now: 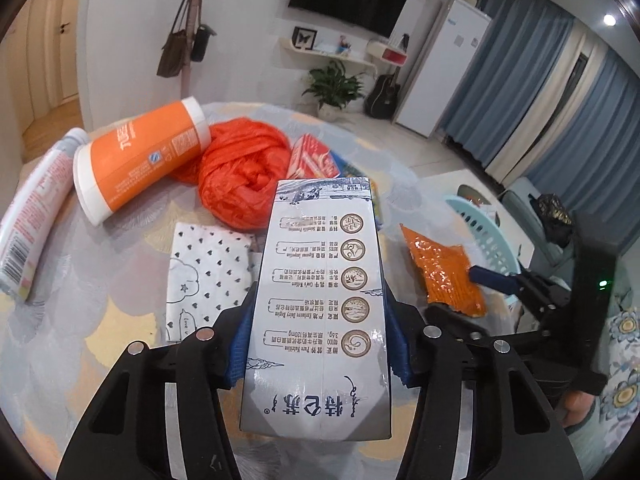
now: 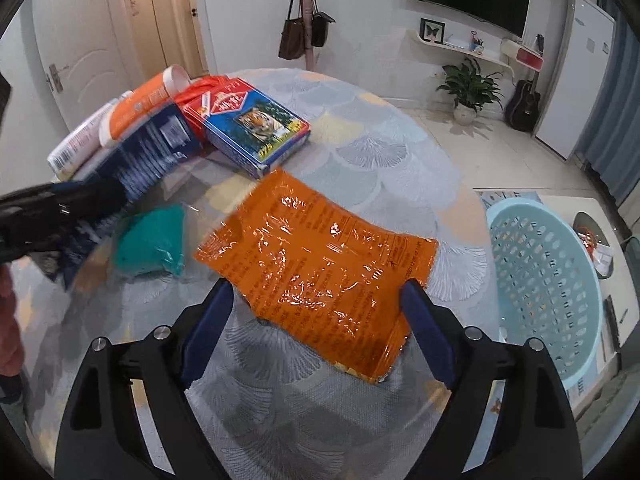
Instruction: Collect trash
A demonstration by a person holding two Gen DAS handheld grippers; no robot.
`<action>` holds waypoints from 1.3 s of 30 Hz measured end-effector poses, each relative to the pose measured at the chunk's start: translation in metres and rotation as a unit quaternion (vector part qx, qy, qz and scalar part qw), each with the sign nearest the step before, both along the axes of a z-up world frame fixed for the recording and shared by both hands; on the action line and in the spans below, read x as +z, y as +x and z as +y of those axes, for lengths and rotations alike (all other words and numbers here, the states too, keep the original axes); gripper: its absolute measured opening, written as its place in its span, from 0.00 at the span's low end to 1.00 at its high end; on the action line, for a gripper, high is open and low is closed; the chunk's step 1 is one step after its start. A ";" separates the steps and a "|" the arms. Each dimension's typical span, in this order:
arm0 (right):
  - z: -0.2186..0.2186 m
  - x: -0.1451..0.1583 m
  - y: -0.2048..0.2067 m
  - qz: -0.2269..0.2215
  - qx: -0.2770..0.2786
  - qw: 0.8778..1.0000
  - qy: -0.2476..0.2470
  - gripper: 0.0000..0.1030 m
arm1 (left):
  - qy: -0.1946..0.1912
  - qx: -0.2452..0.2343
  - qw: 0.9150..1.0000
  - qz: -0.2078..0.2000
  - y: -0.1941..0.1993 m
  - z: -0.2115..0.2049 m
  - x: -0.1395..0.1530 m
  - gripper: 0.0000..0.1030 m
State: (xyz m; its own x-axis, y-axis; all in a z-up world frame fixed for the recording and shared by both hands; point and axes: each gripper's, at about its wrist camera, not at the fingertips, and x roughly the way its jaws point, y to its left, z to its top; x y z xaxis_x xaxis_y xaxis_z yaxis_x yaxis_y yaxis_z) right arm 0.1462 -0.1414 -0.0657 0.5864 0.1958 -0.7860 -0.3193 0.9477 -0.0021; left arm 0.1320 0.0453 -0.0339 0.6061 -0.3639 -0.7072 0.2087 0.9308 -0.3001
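Note:
A grey and white milk carton (image 1: 320, 280) lies lengthwise between the blue pads of my left gripper (image 1: 322, 320), which is shut on its sides. The right wrist view shows the carton's dark blue side (image 2: 148, 152) tilted up off the table. A shiny orange wrapper (image 2: 320, 256) lies flat on the table. My right gripper (image 2: 318, 320) is open and straddles its near end, one pad (image 2: 428, 332) against the wrapper's right edge, the other apart from it. In the left wrist view one right finger (image 1: 494, 281) lies over that wrapper (image 1: 440, 272).
On the round patterned table (image 2: 380, 152) lie an orange canister (image 1: 140, 160), a white tube (image 1: 32, 208), a crumpled orange bag (image 1: 244, 172), a heart-printed pack (image 1: 208, 276), a tiger-print box (image 2: 256, 124) and a teal wad (image 2: 152, 240). A pale blue basket (image 2: 544, 284) stands right of the table.

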 end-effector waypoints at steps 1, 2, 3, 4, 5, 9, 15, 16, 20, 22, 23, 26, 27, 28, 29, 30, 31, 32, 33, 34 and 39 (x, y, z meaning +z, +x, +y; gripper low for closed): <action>0.003 0.001 0.000 -0.005 -0.001 1.000 -0.003 0.73 | -0.001 -0.001 1.000 -0.003 -0.002 -0.001 0.002 0.51; 0.004 0.002 -0.001 -0.011 -0.005 1.000 -0.011 0.69 | -0.002 -0.003 1.000 -0.009 -0.004 -0.001 0.005 0.51; 0.005 0.002 -0.001 -0.012 -0.005 1.000 -0.013 0.60 | -0.002 -0.003 1.000 -0.012 -0.006 -0.002 0.006 0.51; 0.005 0.003 -0.002 -0.017 -0.006 1.000 -0.015 0.53 | -0.002 -0.003 1.000 -0.015 -0.008 -0.003 0.009 0.51; 0.005 0.004 -0.003 -0.023 -0.004 1.000 -0.014 0.47 | -0.003 -0.003 1.000 -0.018 -0.009 -0.005 0.010 0.51; 0.002 0.006 0.000 -0.022 -0.010 1.000 -0.004 0.11 | -0.007 -0.006 1.000 -0.028 -0.016 -0.009 0.017 0.51; -0.014 0.026 -0.002 -0.045 -0.027 0.998 0.032 0.03 | -0.005 -0.015 0.999 -0.045 -0.020 -0.020 0.030 0.51; -0.017 0.031 -0.002 -0.050 -0.030 0.998 0.036 0.02 | -0.006 -0.017 0.999 -0.051 -0.020 -0.023 0.034 0.51; -0.034 0.050 -0.003 -0.068 -0.037 0.995 0.057 0.02 | -0.008 -0.023 0.997 -0.073 -0.020 -0.035 0.048 0.51; -0.037 0.054 -0.003 -0.065 -0.026 0.995 0.070 0.03 | -0.012 -0.022 0.996 -0.081 -0.021 -0.041 0.053 0.51; -0.038 0.055 0.000 -0.052 -0.018 0.995 0.085 0.03 | -0.015 -0.021 0.996 -0.085 -0.021 -0.042 0.055 0.51; -0.029 0.052 0.009 -0.025 -0.003 0.995 0.099 0.45 | -0.022 -0.010 0.995 -0.095 -0.022 -0.039 0.060 0.51; -0.025 0.051 0.008 -0.029 -0.004 0.995 0.095 0.80 | -0.024 -0.005 0.995 -0.096 -0.022 -0.036 0.061 0.51; -0.021 0.051 0.007 -0.040 -0.001 0.995 0.092 0.84 | -0.027 0.000 0.995 -0.095 -0.022 -0.032 0.061 0.51; -0.012 0.050 0.008 -0.044 0.007 0.996 0.083 0.84 | -0.027 0.005 0.995 -0.094 -0.023 -0.028 0.060 0.51; -0.006 0.048 0.011 -0.040 0.009 0.996 0.077 0.84 | -0.025 0.009 0.995 -0.093 -0.023 -0.026 0.060 0.51; -0.003 0.047 0.013 -0.034 0.009 0.997 0.075 0.84 | -0.024 0.014 0.995 -0.091 -0.024 -0.023 0.059 0.51; 0.002 0.044 0.020 -0.023 0.010 0.997 0.079 0.84 | -0.024 0.018 0.996 -0.089 -0.025 -0.021 0.058 0.51; 0.005 0.041 0.027 -0.012 0.013 0.996 0.082 0.84 | -0.025 0.021 0.996 -0.086 -0.024 -0.017 0.057 0.51; 0.008 0.037 0.032 -0.002 0.014 0.997 0.082 0.84 | -0.026 0.024 0.996 -0.085 -0.024 -0.014 0.056 0.51; 0.024 0.013 0.061 0.053 0.008 0.998 0.028 0.84 | -0.030 0.030 0.996 -0.080 -0.024 -0.007 0.052 0.51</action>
State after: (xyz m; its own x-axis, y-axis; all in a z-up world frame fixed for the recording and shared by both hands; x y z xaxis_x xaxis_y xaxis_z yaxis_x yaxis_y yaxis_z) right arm 0.2074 -0.1171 -0.0528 0.4971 0.2496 -0.8310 -0.3302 0.9401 0.0849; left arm 0.1084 0.0385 0.0185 0.7317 -0.3627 -0.5772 0.2032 0.9242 -0.3232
